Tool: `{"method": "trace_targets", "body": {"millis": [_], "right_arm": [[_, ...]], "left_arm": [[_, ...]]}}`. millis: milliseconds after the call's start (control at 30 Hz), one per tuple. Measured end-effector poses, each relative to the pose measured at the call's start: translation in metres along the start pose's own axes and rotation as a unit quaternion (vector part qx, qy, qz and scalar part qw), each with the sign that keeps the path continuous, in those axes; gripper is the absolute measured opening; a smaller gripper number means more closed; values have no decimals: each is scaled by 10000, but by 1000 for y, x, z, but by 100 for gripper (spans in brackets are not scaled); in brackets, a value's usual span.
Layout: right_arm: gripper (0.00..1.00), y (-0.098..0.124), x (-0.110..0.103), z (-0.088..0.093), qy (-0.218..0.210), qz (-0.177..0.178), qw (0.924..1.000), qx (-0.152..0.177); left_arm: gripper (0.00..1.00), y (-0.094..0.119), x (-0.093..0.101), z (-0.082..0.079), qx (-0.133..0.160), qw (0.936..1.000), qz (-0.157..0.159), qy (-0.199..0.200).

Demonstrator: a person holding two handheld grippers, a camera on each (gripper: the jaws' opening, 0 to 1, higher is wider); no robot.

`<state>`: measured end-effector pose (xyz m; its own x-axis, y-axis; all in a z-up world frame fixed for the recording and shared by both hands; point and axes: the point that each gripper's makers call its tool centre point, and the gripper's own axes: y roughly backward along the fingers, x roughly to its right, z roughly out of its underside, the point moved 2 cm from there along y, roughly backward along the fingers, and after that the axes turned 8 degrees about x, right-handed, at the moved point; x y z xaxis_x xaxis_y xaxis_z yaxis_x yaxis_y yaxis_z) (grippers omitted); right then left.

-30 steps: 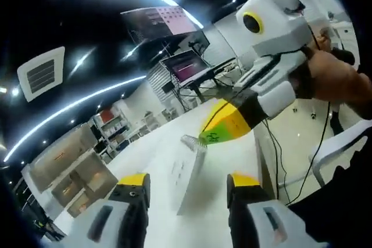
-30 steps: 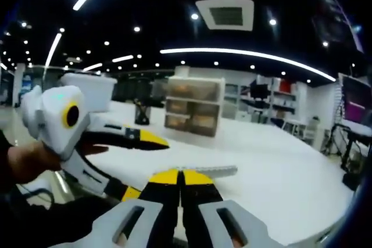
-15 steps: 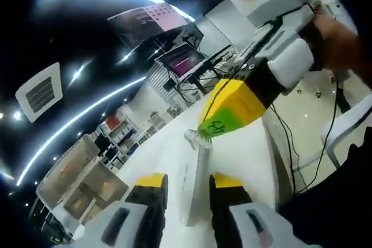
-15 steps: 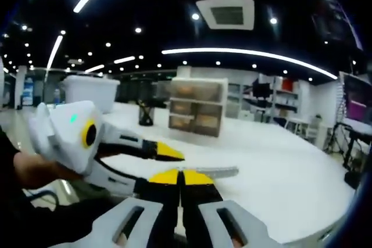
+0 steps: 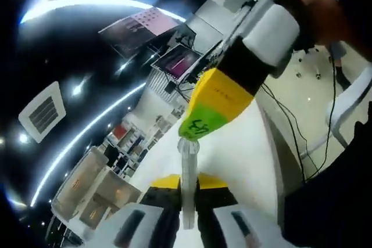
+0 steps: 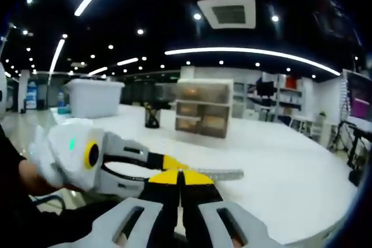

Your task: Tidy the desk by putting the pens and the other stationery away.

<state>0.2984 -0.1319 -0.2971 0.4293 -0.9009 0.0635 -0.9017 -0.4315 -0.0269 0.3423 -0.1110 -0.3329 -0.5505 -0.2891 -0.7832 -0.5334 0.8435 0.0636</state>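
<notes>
so, from the left: the left gripper (image 5: 185,187) has its yellow-tipped jaws pressed in on either side of a thin clear ruler (image 5: 187,185), which stands edge-on between them and runs straight ahead to the right gripper (image 5: 212,110), whose jaws are pinching the far end. in the right gripper view the left gripper (image 6: 174,163) comes in from the left with a hand (image 6: 32,172) behind it, and its yellow tip sits just beside the right gripper (image 6: 181,176), whose own jaws are pressed together on the near end of the ruler (image 6: 218,173); the rest sticks out to the right above the white desk (image 6: 279,184). ahead of the right gripper, well apart, stand a drawer unit (image 6: 203,116), a dark pen holder (image 6: 152,117) and a white bin (image 6: 93,98). this looks like a handover or a two-handed carry. to do it well, i'd keep both grippers in line so the thin strip doesn't bend, release one side only once the other grip is clearly firm, and hold the ruler level on the way to the storage.
</notes>
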Motion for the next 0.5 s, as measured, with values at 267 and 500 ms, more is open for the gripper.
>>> {"method": "trace_targets", "body": {"millis": [267, 500], "right_arm": [[0, -1, -3, 3, 23, -52, 10000, -37], [3, -4, -11, -4, 313, -160, 9992, 214]], "left_arm": [[8, 6, -2, 2, -222, 9988, -101, -435], [7, 13, -9, 3, -329, 9962, -199, -783]]}}
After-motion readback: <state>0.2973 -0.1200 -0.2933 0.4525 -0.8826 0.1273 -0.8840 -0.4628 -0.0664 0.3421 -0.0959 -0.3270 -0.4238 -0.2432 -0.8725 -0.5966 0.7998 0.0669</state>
